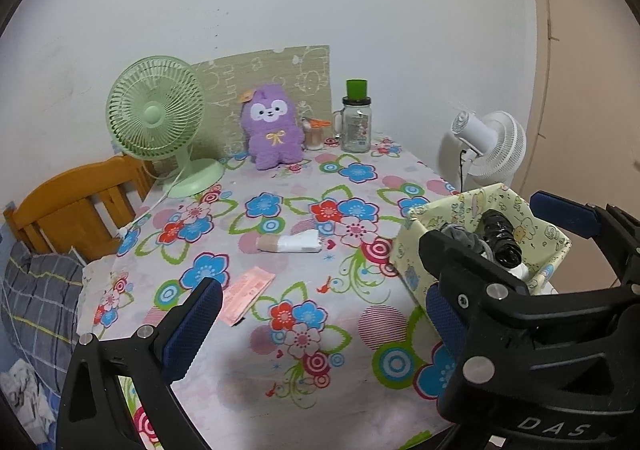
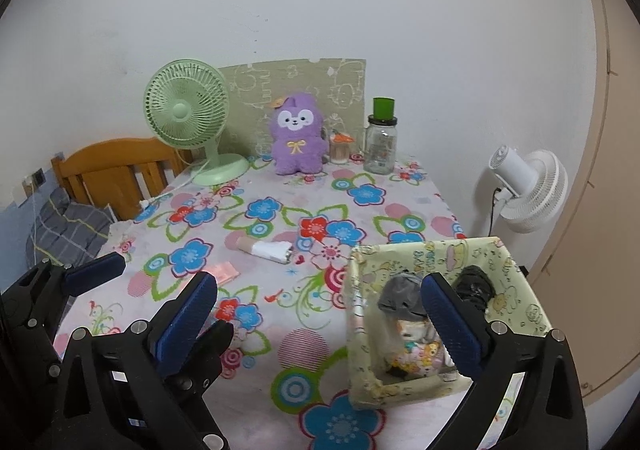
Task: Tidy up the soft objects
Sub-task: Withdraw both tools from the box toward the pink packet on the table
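A rolled white and beige soft bundle point(image 1: 289, 243) lies mid-table on the flowered cloth; it also shows in the right wrist view point(image 2: 266, 249). A purple plush toy point(image 1: 273, 128) point(image 2: 297, 139) sits upright at the back. A pale yellow fabric box point(image 1: 480, 238) point(image 2: 440, 314) at the right front holds dark and patterned rolled items. My left gripper point(image 1: 320, 330) is open and empty over the near table. My right gripper point(image 2: 320, 324) is open and empty, its right finger over the box. A flat pink packet point(image 1: 248, 294) lies near the left fingers.
A green desk fan point(image 1: 156, 110) stands back left, its cord trailing off the table. A glass jar with a green lid point(image 1: 356, 122) and a small cup stand back right. A white fan point(image 1: 488, 146) is beyond the right edge. A wooden chair point(image 1: 72, 206) is at left.
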Demonstrator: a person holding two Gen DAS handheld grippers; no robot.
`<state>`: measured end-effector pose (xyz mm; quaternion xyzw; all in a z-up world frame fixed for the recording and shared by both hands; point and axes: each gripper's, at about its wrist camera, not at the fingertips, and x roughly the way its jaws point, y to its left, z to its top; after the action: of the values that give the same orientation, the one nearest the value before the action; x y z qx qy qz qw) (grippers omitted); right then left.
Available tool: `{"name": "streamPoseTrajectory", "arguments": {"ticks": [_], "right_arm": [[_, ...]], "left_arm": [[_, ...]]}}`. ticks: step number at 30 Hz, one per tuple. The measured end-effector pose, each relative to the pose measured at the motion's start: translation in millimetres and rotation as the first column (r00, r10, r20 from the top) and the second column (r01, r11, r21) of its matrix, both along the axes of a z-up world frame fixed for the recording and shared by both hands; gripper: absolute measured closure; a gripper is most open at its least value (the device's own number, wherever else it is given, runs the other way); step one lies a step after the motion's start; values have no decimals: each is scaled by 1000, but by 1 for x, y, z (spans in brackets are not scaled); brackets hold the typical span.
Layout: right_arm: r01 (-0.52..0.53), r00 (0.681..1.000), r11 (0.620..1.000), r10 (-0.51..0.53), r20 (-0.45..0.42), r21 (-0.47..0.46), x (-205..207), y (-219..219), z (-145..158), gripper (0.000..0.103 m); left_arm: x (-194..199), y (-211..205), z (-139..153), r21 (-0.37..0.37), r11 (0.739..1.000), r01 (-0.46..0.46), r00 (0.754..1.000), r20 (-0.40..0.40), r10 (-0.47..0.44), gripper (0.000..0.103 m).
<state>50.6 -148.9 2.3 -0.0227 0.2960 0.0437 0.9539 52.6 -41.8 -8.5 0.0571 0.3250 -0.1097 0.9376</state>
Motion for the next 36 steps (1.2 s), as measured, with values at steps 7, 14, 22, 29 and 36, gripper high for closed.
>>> {"name": "streamPoseTrajectory", "arguments": {"ticks": [7,14,22,29,36], "right_arm": [[-19,1000,1000,19,7,-12,7,19,1,0],[-48,999,999,48,-21,-5,17,35,-8,0],[-68,997,998,68,-35,7,31,55,-22,0],[-83,996,997,82,-40,-8,47,73,-35,0],[-79,995,997,79,-60,-6,65,82,-47,0]], "left_arm": [[5,19,2,-8,999,-38,999,-4,38,0],[11,33,-6,9,998,-56,998,16,55,0],[23,57,-19,-62,993,-101,995,-26,99,0],[36,73,-31,-29,991,-129,991,-28,128,0],[51,82,-41,6,991,-136,991,-10,136,1]]}}
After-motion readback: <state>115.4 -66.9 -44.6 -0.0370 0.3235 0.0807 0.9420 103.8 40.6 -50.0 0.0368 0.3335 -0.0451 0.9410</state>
